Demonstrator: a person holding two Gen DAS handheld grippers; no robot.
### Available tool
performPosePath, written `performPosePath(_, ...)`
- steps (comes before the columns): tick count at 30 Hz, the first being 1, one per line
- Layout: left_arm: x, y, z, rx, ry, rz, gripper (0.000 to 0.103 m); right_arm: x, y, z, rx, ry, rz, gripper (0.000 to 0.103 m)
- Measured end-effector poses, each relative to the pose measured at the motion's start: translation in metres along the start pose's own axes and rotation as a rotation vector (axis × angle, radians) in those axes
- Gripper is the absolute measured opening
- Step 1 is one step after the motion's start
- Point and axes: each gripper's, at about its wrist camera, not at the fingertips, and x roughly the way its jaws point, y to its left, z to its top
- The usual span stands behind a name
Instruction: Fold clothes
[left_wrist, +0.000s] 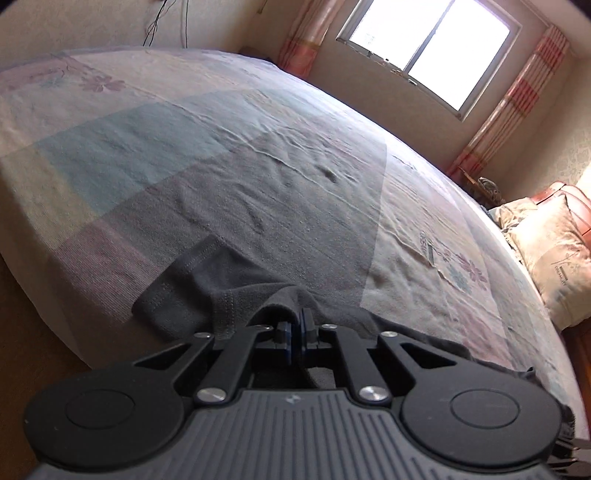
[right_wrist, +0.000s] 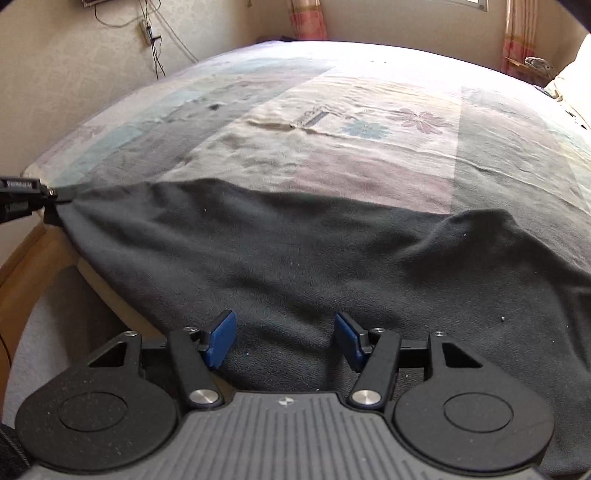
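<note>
Dark grey garment (right_wrist: 295, 258): soft, limp, light; grip at edges.
Left gripper (left_wrist: 295, 325) pinches its corner at the bed (right_wrist: 369, 122) edge; right gripper (right_wrist: 284, 339) spread above cloth.

Two matching handheld tools, each built on a dark grey ribbed housing with a small diamond-shaped mark at its near middle, flanked left and right by broad round matte-black discs with a raised inner circle. On the left gripper (left_wrist: 296, 325), black linkage arms joined by large silver pivot bolts and smaller screw heads, ending in blue pads on black fingers; same black arms, silver bolts and blue rectangular pads (right_wrist: 221, 338) on the right gripper (right_wrist: 284, 341), its discs dusted with pale specks. Seen from the right wrist at the far left edge, a black side piece with small white lettering and a silver screw.
</note>
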Motion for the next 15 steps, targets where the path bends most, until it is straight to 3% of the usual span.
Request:
performPosePath(2,0.006,0.012,0.001,-0.081,0.019,-0.044,0.010,0.003,0.005,-0.002,-0.012,-0.003,-0.012,0.069)
performPosePath(6,0.017,0.043,-0.003,-0.272,0.054,-0.182,0.034,0.001,0.001,-0.004,0.004,-0.005,-0.004,0.070)
performPosePath(9,0.027,0.059,-0.003,-0.401,0.043,-0.275,0.047,0.001,-0.002,-0.005,0.026,-0.007,0.004,0.070)
performPosePath(12,0.034,0.068,-0.001,-0.493,0.013,-0.340,0.048,0.002,0.001,-0.004,0.014,-0.002,-0.010,0.071)
performPosePath(15,0.026,0.061,0.006,-0.463,-0.072,-0.345,0.047,0.003,0.005,-0.004,0.002,0.003,-0.023,0.072)
